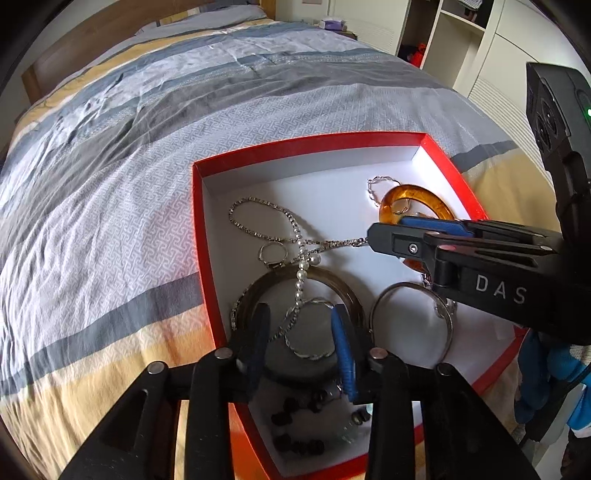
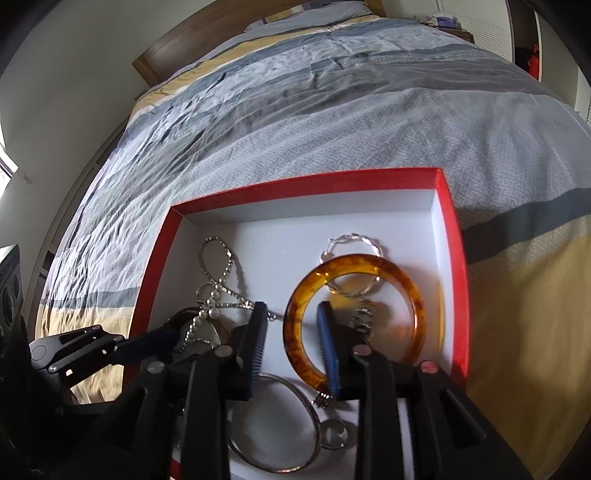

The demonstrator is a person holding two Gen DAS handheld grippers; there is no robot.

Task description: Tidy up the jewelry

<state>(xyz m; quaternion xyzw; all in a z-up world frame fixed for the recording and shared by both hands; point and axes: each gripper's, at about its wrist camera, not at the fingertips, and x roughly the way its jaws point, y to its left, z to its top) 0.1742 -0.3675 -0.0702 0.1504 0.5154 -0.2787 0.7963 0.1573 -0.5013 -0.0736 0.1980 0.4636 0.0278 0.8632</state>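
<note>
A red box (image 1: 306, 142) (image 2: 306, 182) with a white inside lies on the bed and holds the jewelry. An amber bangle (image 2: 406, 284) (image 1: 436, 203) lies at its right. A silver chain (image 1: 258, 206) (image 2: 214, 254), a dark bangle (image 1: 280, 280), a silver bangle (image 1: 410, 288) (image 2: 310, 417) and a twisted silver hoop (image 2: 354, 240) lie inside. My left gripper (image 1: 301, 321) is open over the dark bangle. My right gripper (image 2: 291, 314) (image 1: 384, 230) is open, its jaws astride the amber bangle's left rim.
The striped grey, blue and yellow bedspread (image 1: 184, 129) stretches beyond the box. Dark beads (image 1: 295, 424) lie at the box's near end. White shelves (image 1: 461, 40) stand at the far right, a wooden headboard (image 2: 207, 29) at the far end.
</note>
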